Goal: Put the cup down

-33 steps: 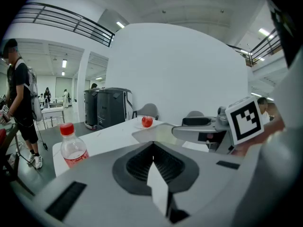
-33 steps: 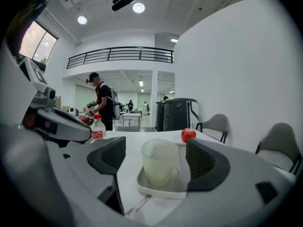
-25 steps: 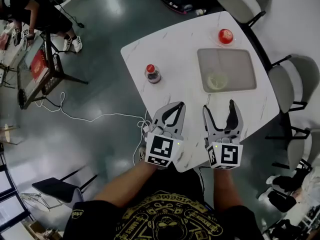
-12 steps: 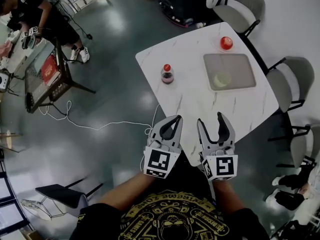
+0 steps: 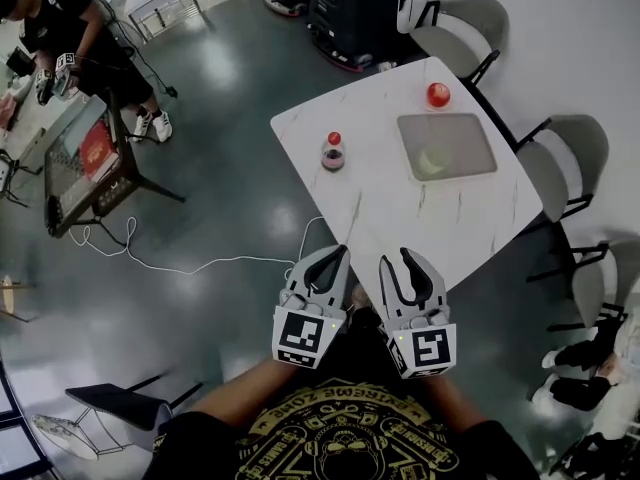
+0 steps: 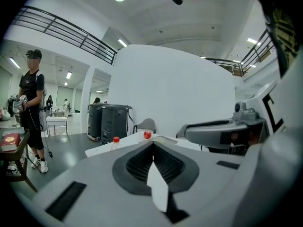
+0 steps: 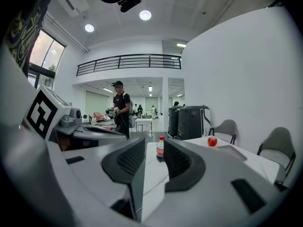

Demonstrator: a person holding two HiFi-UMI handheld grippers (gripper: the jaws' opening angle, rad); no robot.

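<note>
The person stands just off the near corner of the white marble-look table (image 5: pixel 400 218), holding both tools close to their body, side by side. The left gripper (image 5: pixel 337 255) has its jaws pressed together with nothing between them. The right gripper (image 5: pixel 397 262) is drawing its jaws in, a narrow gap left between the pads; only the tabletop and things far off show through that gap, so it grips nothing. Its tips hang over the table's near corner, while the left one hangs over the dark floor just beside the edge.

A white cable (image 5: pixel 200 265) snakes across the floor to the left of the table.

Further along, a small bottle (image 5: pixel 333 152) with a red cap stands upright near the table's left edge. To its right lies a grey tray (image 5: pixel 470 128), and the cup (image 5: pixel 433 160), pale and see-through, sits on the tray toward its near left corner, well apart from both grippers. Beyond the tray, at the far corner, there is a round red thing (image 5: pixel 437 94); I can't tell what.

Grey chairs (image 5: pixel 570 163) line the right side. Far left, another person (image 5: pixel 70 38) stands at a separate work table (image 5: pixel 75 168).
</note>
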